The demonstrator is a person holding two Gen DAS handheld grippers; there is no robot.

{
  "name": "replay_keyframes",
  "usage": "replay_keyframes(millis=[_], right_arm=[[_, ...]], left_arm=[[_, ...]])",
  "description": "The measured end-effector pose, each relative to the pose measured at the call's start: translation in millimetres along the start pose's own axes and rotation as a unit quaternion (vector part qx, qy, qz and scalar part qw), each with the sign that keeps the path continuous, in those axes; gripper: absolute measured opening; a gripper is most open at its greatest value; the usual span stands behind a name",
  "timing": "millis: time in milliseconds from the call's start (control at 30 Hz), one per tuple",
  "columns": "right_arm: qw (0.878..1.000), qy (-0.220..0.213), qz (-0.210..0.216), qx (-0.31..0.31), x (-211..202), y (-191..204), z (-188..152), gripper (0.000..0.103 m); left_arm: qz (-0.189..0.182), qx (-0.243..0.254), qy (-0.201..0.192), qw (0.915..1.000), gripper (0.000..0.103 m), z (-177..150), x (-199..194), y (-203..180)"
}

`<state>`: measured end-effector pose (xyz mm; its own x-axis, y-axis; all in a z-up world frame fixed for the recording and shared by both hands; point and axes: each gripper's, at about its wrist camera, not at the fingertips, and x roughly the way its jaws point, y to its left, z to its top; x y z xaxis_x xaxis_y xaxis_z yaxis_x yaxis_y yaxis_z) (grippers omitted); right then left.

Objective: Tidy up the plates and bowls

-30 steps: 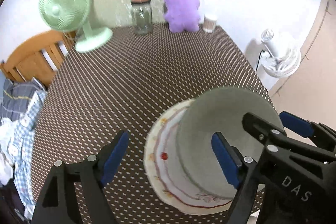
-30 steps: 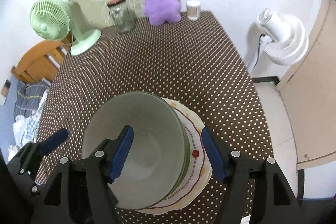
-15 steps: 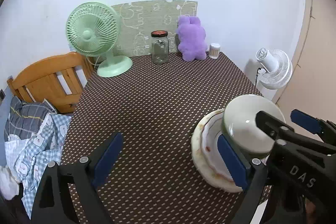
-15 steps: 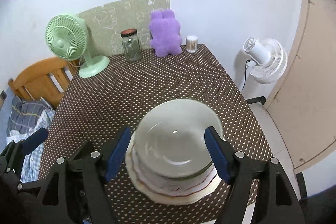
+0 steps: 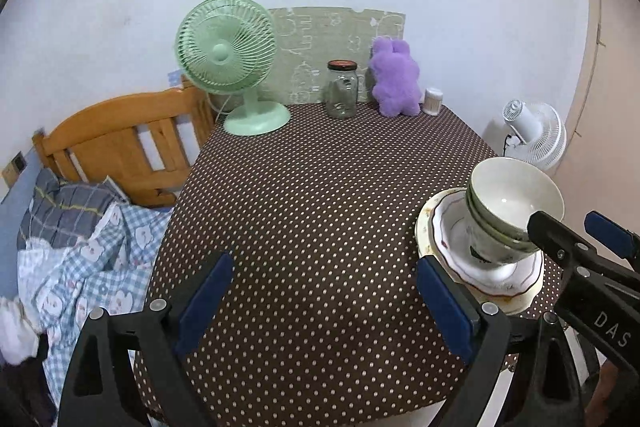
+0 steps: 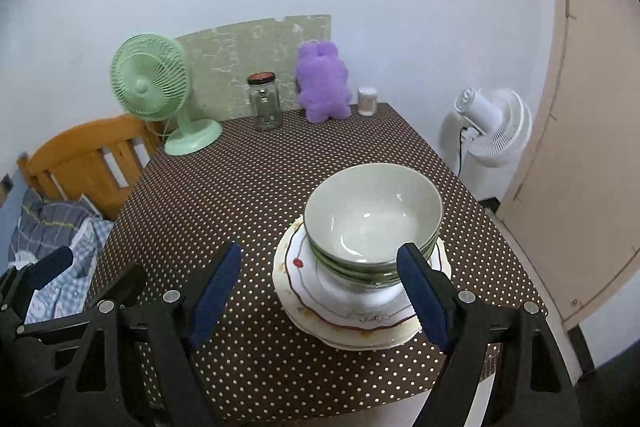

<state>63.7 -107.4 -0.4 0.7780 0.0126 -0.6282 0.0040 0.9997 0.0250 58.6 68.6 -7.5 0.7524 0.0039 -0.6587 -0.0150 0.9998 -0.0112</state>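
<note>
Bowls (image 6: 373, 227) nested atop plates (image 6: 320, 311); stacking looks done. My left gripper (image 5: 322, 301) and right gripper (image 6: 320, 291) gape, empty.

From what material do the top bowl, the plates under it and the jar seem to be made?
Top bowl: probably glazed ceramic; glossy, bright highlights inside.
Plates: likely glazed ceramic too, cream with painted rim lines.
Jar: clear glass, see-through; its dark lid's material is unclear.
</note>
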Motion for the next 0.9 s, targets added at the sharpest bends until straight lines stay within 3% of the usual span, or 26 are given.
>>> replay_keyframes(millis=[467,900], right_arm=[[0.999,-0.021,0.022,-0.019,-29.7,-13.1,-40.1,0.082],[0.999,-0.023,0.032,-0.009,-38.2,-28.5,-53.8,0.083]], left_arm=[[0.022,-0.023,-0.037,0.9988,0.096,-34.7,-31.7,-11.2],[0.026,-0.025,-0.036,0.9987,0.096,-48.6,-38.7,-23.4]])
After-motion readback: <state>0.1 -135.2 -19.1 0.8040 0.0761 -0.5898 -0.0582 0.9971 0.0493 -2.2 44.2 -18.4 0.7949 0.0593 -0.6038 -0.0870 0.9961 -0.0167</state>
